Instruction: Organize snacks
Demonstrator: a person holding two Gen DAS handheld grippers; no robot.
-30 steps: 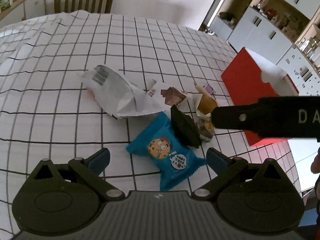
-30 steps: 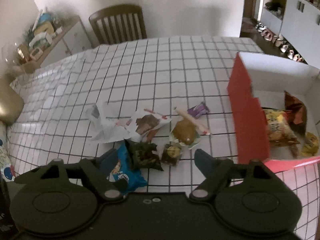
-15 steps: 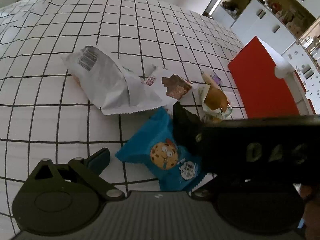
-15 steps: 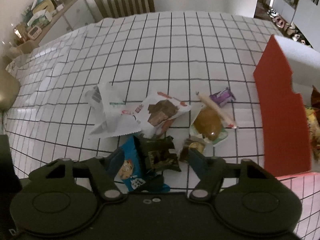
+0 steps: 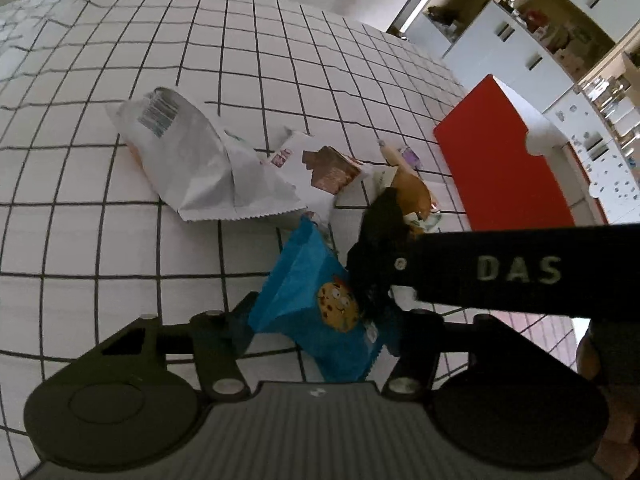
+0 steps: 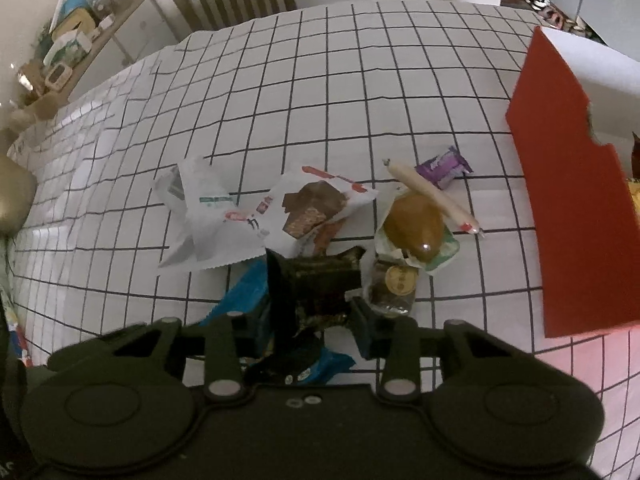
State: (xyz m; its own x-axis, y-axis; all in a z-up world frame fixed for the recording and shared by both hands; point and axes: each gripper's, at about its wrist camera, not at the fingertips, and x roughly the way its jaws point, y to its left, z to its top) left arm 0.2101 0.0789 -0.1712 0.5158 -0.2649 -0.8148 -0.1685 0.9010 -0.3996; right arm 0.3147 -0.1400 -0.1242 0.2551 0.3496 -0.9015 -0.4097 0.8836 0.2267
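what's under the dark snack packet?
The dark packet lies on the blue cookie packet, which rests on the checked tablecloth. The blue packet's part beneath it is covered.

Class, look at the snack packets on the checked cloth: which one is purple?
The small purple packet, lying beside the pale sausage stick, nearest the red box; the others are white, blue, dark or brown.
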